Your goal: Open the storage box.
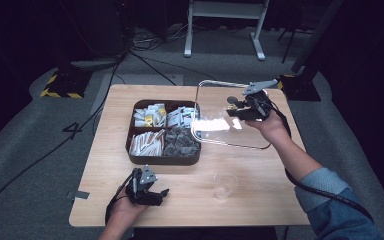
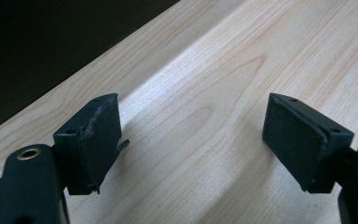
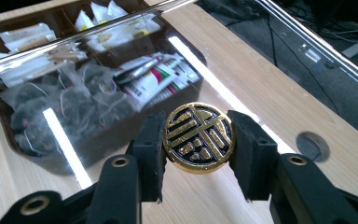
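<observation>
Lid status: clear, rectangular, rounded corners, lifted off the tray and held by its gold-and-black round knob. Right gripper is clamped on that knob, one pad on each side, pads pressing the knob's rim. In the high view the right gripper sits to the right of the tray, above the table, with the lid tilted; its left edge overlaps the tray's right compartments and the rest hangs out over bare wood to the tray's right.

Tray: dark brown, four compartments, near the table's middle. Far compartments hold pale sachets, near-left one holds stick packets, near-right one holds dark tea bags. Through the clear lid in the right gripper view the same tea bags and sachets are visible.

Left gripper is near the table's front edge, in front of the tray, well apart from it. Its own view shows the jaws spread wide with nothing between them, only bare wood below.

Clear plastic cup stands upright in front and to the right of the tray, apart from both grippers.
</observation>
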The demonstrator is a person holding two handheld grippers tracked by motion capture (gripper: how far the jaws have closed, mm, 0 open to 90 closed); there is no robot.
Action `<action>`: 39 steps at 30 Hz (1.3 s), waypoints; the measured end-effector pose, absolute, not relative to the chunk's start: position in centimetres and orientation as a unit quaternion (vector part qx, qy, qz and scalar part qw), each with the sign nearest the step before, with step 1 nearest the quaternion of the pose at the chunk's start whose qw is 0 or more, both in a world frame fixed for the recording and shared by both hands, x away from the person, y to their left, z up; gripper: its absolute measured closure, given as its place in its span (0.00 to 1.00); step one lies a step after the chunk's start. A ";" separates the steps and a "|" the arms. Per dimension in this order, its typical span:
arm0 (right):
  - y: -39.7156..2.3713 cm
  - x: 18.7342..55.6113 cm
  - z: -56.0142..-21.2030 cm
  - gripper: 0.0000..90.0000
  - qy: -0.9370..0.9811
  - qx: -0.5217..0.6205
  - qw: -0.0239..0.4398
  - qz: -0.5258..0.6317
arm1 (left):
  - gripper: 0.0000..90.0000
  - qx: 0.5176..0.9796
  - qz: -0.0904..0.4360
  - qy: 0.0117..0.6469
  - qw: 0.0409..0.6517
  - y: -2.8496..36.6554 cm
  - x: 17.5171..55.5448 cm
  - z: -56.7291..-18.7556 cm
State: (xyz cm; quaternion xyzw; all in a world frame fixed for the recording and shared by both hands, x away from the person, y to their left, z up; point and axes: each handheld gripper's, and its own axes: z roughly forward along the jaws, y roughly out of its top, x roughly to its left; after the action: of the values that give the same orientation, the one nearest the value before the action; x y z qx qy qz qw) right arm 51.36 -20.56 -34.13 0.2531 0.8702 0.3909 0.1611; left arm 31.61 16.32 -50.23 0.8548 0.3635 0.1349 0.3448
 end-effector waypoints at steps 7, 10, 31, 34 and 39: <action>-23.5 51.4 -34.6 0.65 0.865 0.271 0.163 0.390 | 0.22 0.853 0.135 0.363 0.348 16.4 31.6 -50.3; -24.5 51.4 -34.7 0.65 0.863 0.276 0.168 0.388 | 0.22 0.853 0.135 0.363 0.348 16.4 31.6 -50.3; -30.6 52.3 -40.9 0.65 0.855 0.338 0.160 0.358 | 0.21 0.853 0.136 0.364 0.348 16.4 31.6 -50.3; -31.2 52.4 -42.3 0.65 0.854 0.348 0.154 0.354 | 0.21 0.853 0.135 0.364 0.348 16.3 31.6 -50.3; -32.0 52.4 -44.5 0.65 0.851 0.362 0.144 0.351 | 0.21 0.853 0.136 0.364 0.348 16.3 31.6 -50.3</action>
State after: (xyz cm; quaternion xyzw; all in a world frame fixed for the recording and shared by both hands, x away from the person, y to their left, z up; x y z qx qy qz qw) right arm 52.37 -31.97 -44.46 0.3619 0.8513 0.3515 0.1442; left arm 31.58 16.34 -50.31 0.8530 0.3644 0.1360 0.3480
